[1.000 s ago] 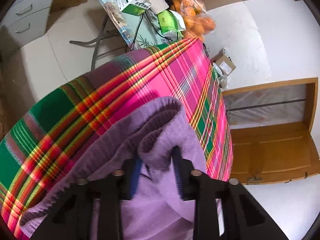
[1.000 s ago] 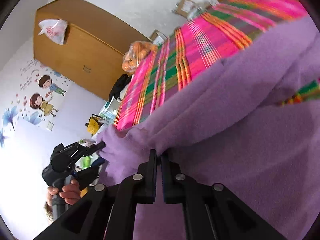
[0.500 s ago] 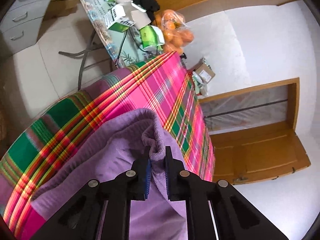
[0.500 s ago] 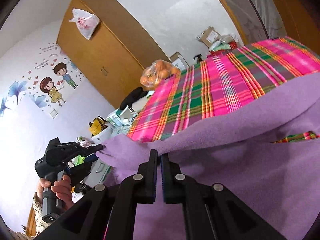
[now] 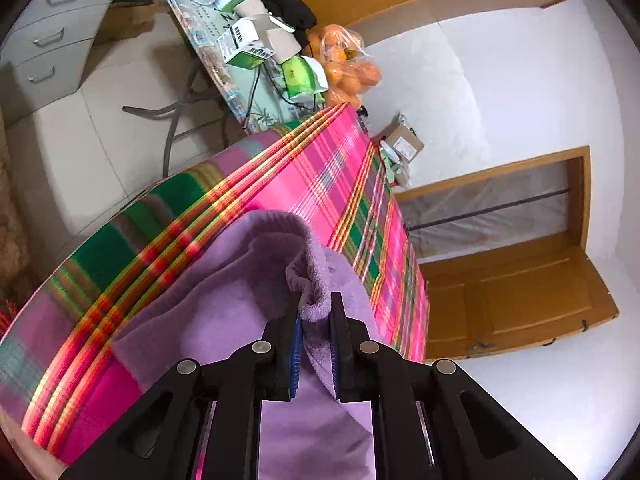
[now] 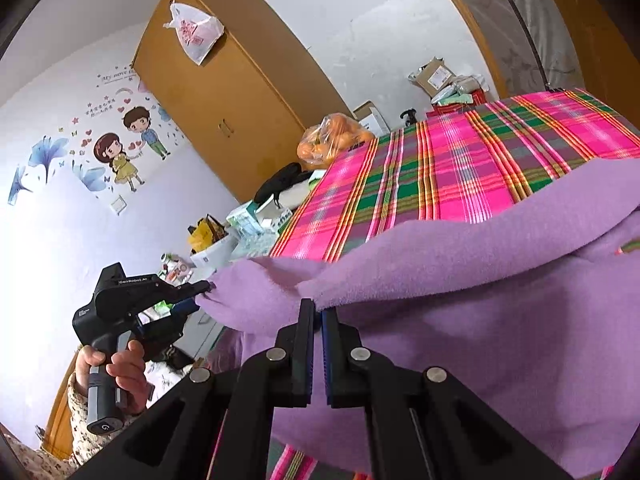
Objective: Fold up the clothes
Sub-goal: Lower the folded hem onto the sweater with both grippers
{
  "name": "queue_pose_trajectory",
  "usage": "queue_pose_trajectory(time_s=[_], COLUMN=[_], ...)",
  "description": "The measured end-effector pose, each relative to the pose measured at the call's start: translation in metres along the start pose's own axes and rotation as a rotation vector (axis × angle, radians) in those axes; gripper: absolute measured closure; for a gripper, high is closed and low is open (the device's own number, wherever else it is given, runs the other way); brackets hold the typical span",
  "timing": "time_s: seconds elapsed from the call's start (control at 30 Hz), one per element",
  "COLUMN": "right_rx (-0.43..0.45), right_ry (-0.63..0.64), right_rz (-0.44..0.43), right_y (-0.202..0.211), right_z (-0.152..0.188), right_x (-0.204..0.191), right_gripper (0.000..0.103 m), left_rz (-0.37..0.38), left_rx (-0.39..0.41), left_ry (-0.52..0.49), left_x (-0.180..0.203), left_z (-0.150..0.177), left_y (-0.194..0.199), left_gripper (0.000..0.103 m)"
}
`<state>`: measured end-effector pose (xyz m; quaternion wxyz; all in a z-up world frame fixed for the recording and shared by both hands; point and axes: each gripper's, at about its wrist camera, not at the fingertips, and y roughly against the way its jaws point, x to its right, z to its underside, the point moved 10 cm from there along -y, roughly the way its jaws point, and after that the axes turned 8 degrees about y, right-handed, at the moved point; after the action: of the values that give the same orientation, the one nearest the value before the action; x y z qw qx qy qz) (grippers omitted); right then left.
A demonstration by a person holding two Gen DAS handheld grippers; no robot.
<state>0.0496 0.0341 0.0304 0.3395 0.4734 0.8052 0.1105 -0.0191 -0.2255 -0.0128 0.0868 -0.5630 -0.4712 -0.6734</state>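
A purple fleece garment [image 5: 224,296] lies over a table covered with a pink and green plaid cloth [image 5: 320,176]. My left gripper [image 5: 314,312] is shut on a bunched edge of the garment and holds it raised above the cloth. My right gripper [image 6: 317,314] is shut on another edge of the same garment [image 6: 480,280]. In the right wrist view the left gripper [image 6: 202,294] shows at the left, held in a hand, pinching the garment's corner. The garment hangs stretched between the two grippers.
A side table [image 5: 224,56] with boxes, cables and a bag of oranges [image 5: 344,68] stands beyond the plaid cloth [image 6: 460,168]. A wooden wardrobe [image 6: 240,92], cardboard boxes [image 6: 436,76] by the wall and grey drawers [image 5: 44,48] surround the table.
My left gripper closed on the garment's edge and lifted it. Both grippers rose, pulling the purple garment up off the plaid cloth and baring more of the cloth.
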Motion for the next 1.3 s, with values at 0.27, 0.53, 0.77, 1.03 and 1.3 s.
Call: queue_pose_trajectory(time_s=[0.27,0.53,0.77,1.03,1.3], right_rx=[-0.066,-0.12,-0.212,-0.281,-0.331], right_ry=[0.013,-0.012,-0.057,-0.094,-0.083], right_rz=[-0.006,0.011,0.022,0.025,0.034], right_y=[0.004,0.002,-0.015,-0.025,-0.027], right_z=[0.032,0.053,0.077,0.094,0.1], right_x=[-0.008,-0.002,0.007,0.016,0.015], right_gripper=[0.099,0.099,0.099,0.099,0.097], left_rz=[-0.029,-0.051,-0.086,-0.125,-0.15], left_rx=[0.002,-0.021,-0.032,-0.049,-0.044], left_ry=[-0.012,0.022,0.031,0.057,0.06], left_x=[-0.022,-0.048,-0.063,-0.081,-0.084], left_z=[0.012,0.025,0.027,0.029,0.025], left_y=[0.015,0.017,0.014,0.01,0.015], left_gripper=[0.091,0.091,0.091,0.09,0.086])
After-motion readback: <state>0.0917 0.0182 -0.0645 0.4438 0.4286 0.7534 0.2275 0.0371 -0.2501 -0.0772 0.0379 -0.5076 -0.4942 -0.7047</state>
